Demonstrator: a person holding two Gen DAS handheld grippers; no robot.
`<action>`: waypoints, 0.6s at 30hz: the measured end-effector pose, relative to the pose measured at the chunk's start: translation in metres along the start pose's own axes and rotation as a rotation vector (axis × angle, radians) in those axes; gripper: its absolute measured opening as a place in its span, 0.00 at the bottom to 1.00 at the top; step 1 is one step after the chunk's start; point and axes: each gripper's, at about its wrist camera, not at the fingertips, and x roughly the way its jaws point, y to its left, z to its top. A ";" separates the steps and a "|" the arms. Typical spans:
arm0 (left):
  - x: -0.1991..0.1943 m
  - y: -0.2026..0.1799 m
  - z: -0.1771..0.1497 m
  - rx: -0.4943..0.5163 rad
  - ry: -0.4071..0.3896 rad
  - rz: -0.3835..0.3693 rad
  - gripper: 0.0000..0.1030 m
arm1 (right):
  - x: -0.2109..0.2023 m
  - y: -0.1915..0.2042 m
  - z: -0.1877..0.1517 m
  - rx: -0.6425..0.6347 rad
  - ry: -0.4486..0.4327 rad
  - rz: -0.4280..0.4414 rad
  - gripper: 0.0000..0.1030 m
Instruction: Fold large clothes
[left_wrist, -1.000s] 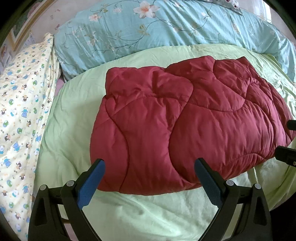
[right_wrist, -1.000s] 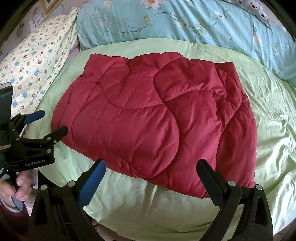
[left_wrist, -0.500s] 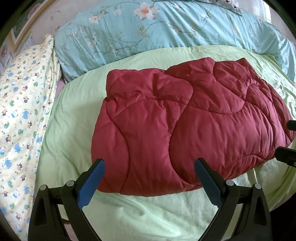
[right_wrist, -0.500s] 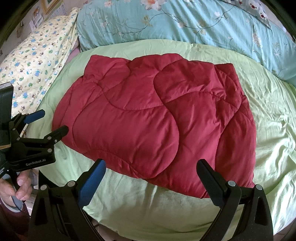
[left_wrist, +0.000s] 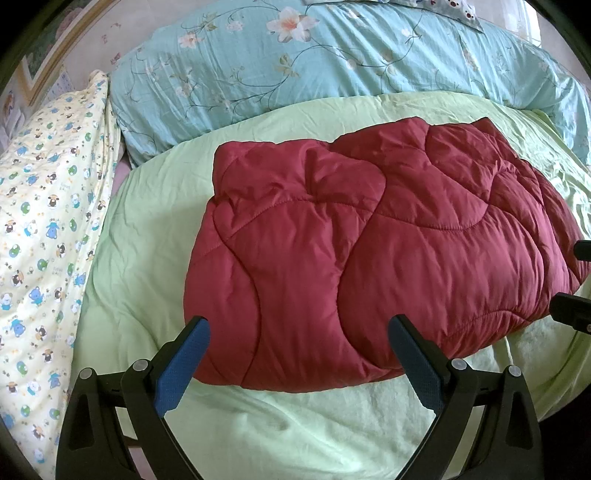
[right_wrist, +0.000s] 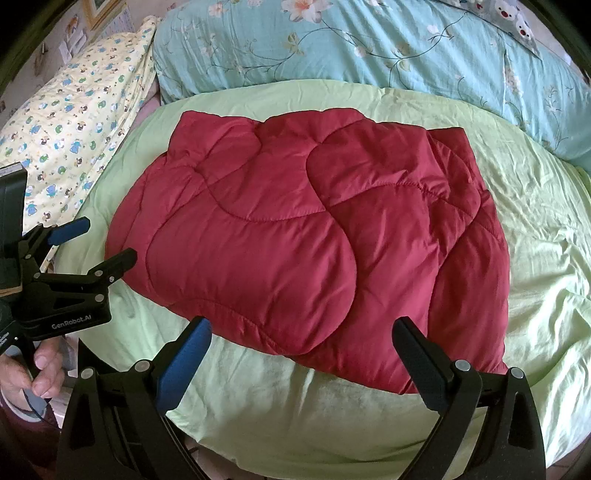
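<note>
The left gripper (left_wrist: 299, 363) stands spread wide, its blue-padded fingers (left_wrist: 181, 363) apart with nothing between them, poised just off the near edge of the red quilted garment (left_wrist: 369, 254). From the right wrist view the same left gripper (right_wrist: 92, 245) shows at nine o'clock, jaws parted, its lower finger close to the garment's left edge; whether it touches cannot be told. The person's hand (right_wrist: 35, 373) grips its handle at about eight o'clock.

The right gripper (right_wrist: 301, 360) is likewise released, fingers splayed and empty, hovering before the garment's near hem. In the left wrist view only a sliver of the right gripper (left_wrist: 570, 291) shows at three o'clock, beside the garment's right edge.

The red quilted garment (right_wrist: 314, 243) lies folded into a thick, puffy block at the middle of the scene, with layered edges visible along its right side at three o'clock. It rests on a pale green bedspread (right_wrist: 535, 221) that reaches out around it on all sides.

Beyond it, at twelve o'clock, lies a light blue floral quilt (left_wrist: 332, 62), bunched along the far side of the bed. At nine to ten o'clock sits a yellow cartoon-print pillow (left_wrist: 48, 206), touching the green bedspread's left margin.
</note>
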 end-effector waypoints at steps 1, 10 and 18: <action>0.000 0.000 0.000 0.000 0.000 0.001 0.95 | 0.000 0.000 -0.001 0.001 0.000 -0.001 0.96; -0.005 -0.002 0.000 0.009 -0.013 0.007 0.95 | -0.003 -0.001 0.002 0.005 -0.004 -0.002 0.96; -0.006 -0.003 0.001 0.009 -0.017 0.005 0.95 | -0.005 -0.001 0.000 0.006 -0.009 -0.003 0.96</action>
